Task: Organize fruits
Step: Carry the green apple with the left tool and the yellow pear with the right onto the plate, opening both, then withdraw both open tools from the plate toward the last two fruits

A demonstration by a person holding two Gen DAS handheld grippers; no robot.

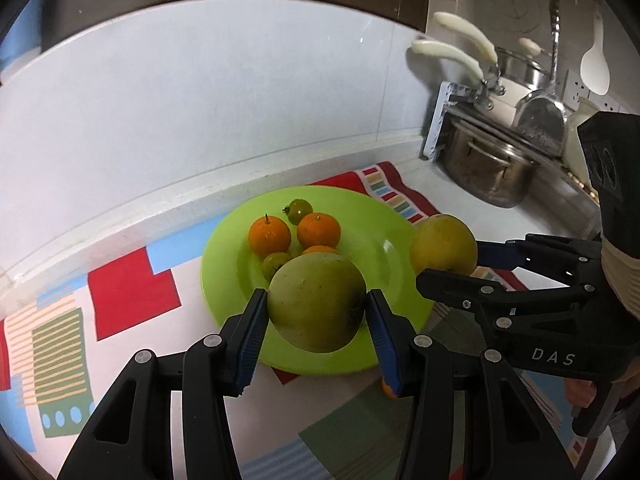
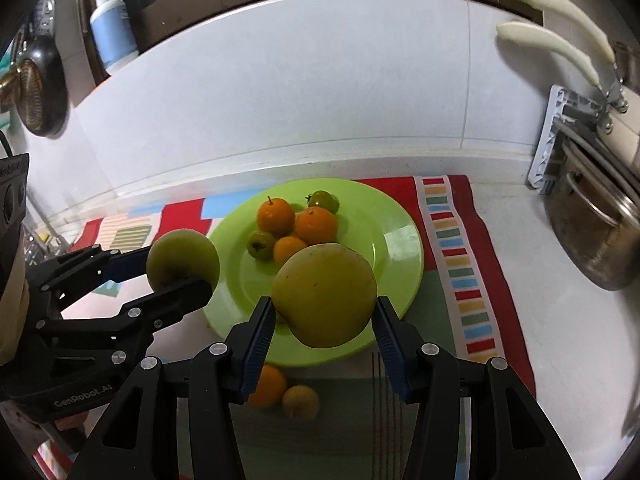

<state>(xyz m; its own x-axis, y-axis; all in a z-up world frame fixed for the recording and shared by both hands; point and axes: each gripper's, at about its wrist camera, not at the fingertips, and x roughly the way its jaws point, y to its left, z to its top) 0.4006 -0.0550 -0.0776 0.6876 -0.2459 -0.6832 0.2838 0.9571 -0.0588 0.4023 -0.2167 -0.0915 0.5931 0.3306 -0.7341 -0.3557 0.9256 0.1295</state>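
Above the green plate [image 1: 224,280], a green apple [image 1: 316,300] between the left jaws.

Both tongs angle downward side by side, left tongs [image 1: 316,312] and right tongs [image 2: 324,312] each clamped on something.

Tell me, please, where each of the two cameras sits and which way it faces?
Left wrist: on the left gripper, angled down at the green plate; it grips a green apple; the right gripper enters from the right.
Right wrist: on the right gripper, angled down likewise, gripping a yellow-green apple; left gripper at left.
Shared: plate, oranges, patterned cloth.
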